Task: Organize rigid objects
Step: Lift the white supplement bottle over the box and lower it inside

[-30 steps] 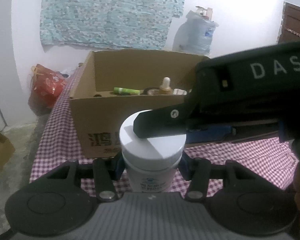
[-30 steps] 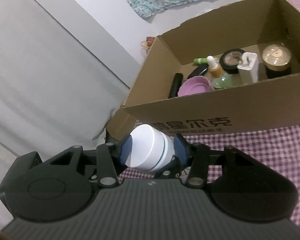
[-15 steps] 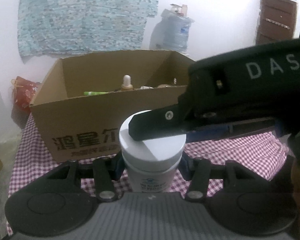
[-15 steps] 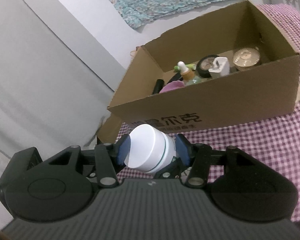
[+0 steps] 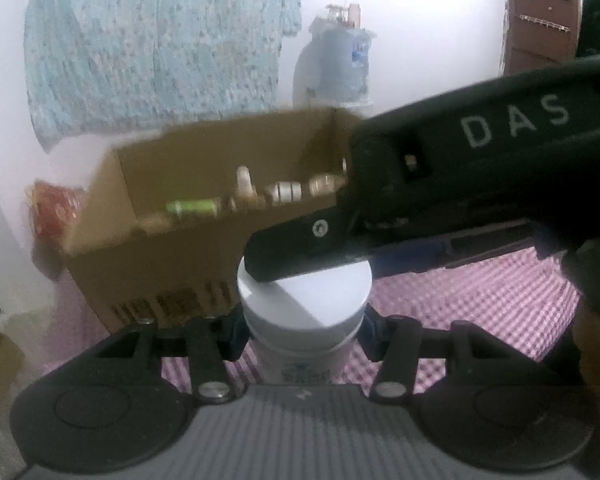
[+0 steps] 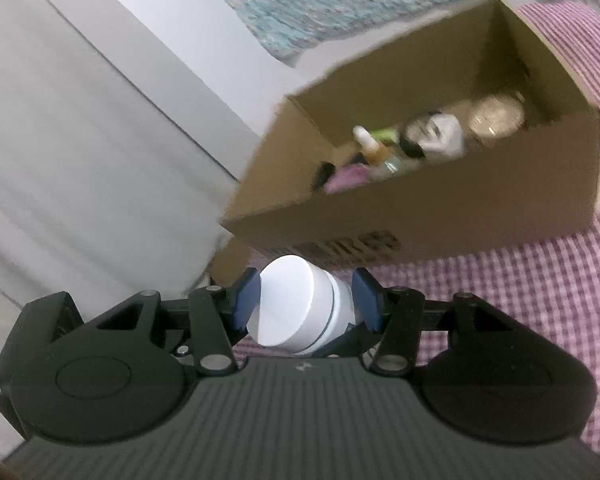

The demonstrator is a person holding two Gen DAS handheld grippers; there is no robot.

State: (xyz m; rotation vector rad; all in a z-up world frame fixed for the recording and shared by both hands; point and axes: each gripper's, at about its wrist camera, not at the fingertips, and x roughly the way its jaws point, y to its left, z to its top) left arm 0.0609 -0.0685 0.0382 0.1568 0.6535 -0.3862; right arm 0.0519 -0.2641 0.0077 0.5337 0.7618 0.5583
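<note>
Checkered tabletop (image 6: 540, 280) carries cardboard box (image 6: 440, 208). Both grippers, left gripper (image 5: 304, 330) and right gripper (image 6: 306, 304), clamp white jar (image 6: 296, 306); judged next: release one, lift into box.

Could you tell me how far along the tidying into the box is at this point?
Several things already lie in the cardboard box: a dropper bottle, a green tube, a gold-lidded jar. In hand: the white jar, gripped by both the left gripper and the right gripper. It is not yet in the box.
</note>
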